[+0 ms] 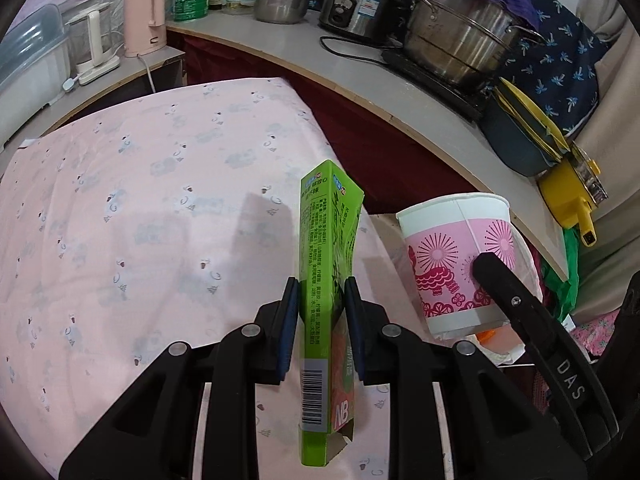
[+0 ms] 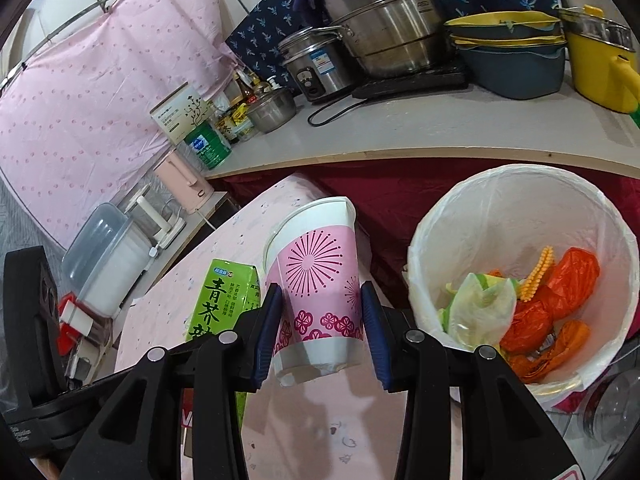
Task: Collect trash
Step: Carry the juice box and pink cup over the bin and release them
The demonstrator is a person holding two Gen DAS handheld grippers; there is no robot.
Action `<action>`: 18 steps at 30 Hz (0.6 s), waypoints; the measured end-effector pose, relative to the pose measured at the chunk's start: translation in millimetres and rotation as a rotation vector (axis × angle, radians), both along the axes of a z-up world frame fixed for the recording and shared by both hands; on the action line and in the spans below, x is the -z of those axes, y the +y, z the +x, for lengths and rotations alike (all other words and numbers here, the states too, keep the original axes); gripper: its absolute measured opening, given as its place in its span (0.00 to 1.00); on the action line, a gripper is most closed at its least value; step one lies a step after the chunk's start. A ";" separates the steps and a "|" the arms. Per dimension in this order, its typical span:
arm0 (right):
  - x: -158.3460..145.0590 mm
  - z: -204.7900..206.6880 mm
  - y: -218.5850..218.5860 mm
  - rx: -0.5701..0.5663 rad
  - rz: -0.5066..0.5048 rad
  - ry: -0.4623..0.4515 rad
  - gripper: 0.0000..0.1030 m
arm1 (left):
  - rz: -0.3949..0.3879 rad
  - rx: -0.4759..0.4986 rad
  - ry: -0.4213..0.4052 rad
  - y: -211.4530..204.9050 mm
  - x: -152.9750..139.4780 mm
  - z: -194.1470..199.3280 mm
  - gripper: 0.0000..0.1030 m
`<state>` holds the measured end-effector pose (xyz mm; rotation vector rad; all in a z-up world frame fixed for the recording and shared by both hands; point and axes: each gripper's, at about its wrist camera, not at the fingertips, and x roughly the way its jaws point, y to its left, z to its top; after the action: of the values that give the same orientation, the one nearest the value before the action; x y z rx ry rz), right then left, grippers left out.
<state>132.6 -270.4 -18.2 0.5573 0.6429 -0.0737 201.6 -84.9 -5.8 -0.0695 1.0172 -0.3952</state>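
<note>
The left gripper [image 1: 321,308] is clamped on a green carton [image 1: 326,312], its blue pads pressed against both narrow sides, holding it upright above the pink tablecloth [image 1: 140,200]. Just to its right, the right gripper [image 2: 322,320] grips a pink-and-white paper cup [image 2: 316,280] by its lower half, tilted, over the table's right edge. Right of the cup stands a bin [image 2: 520,184] lined with a white bag, holding orange and pale green wrappers [image 2: 536,312]. On the far counter [image 2: 400,132] sit steel pots [image 2: 384,20] and a yellow kettle [image 2: 600,68].
</note>
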 end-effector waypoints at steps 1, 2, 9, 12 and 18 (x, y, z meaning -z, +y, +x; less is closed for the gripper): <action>-0.6 -3.7 -4.8 0.012 0.001 -0.003 0.38 | 0.003 0.013 -0.004 -6.9 -1.7 -2.3 0.22; -1.3 -8.0 -11.5 0.026 0.003 -0.006 0.38 | 0.002 0.024 -0.007 -12.5 -3.1 -3.9 0.22; -4.3 -36.5 -57.2 0.128 0.007 -0.021 0.38 | 0.010 0.113 -0.029 -61.3 -12.3 -17.3 0.22; -3.2 -50.4 -77.3 0.176 0.013 -0.025 0.38 | 0.013 0.152 -0.043 -81.4 -15.0 -23.8 0.22; 2.4 -75.8 -114.4 0.264 0.030 -0.026 0.38 | 0.017 0.233 -0.054 -123.0 -18.7 -37.0 0.22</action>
<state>56.8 -384.8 -20.6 0.6691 0.5434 -0.3046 164.6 -207.9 12.9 0.0748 0.9783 -0.5974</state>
